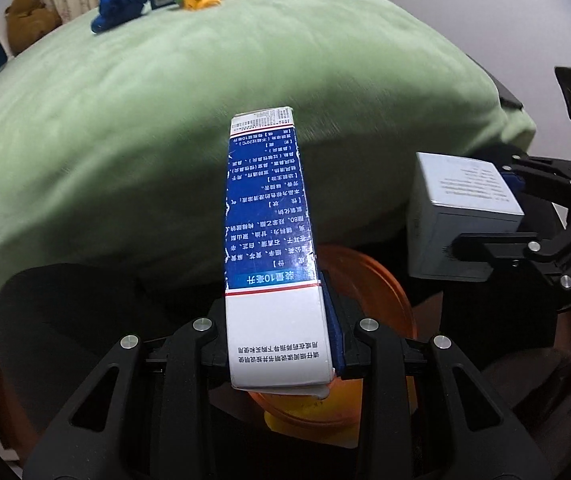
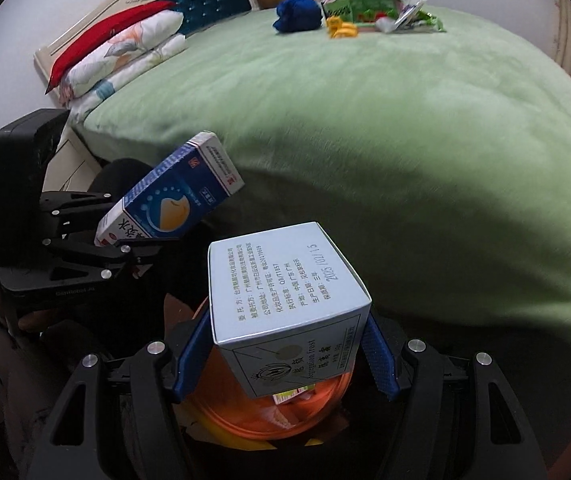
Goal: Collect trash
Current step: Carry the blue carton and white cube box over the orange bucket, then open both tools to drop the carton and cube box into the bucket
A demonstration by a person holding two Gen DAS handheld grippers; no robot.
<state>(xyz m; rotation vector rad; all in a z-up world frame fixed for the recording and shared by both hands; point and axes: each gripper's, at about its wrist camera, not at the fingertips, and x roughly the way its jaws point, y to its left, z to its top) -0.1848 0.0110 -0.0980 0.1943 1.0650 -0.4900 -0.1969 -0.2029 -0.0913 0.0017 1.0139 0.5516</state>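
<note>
My left gripper (image 1: 281,344) is shut on a long blue and white carton (image 1: 269,224), held upright over an orange bin (image 1: 369,288). The carton also shows in the right wrist view (image 2: 173,200), with the left gripper (image 2: 125,248) below it. My right gripper (image 2: 285,364) is shut on a pale grey box (image 2: 281,296), held above the orange bin (image 2: 245,412), which has some trash inside. In the left wrist view the grey box (image 1: 457,216) and right gripper (image 1: 485,216) are at the right.
A green bed (image 2: 365,128) fills the background. At its far side lie a blue cloth (image 2: 297,12), a yellow toy (image 2: 341,28) and several wrappers (image 2: 397,16). Pillows (image 2: 125,52) lie by the headboard. A brown plush toy (image 1: 29,16) sits behind the bed.
</note>
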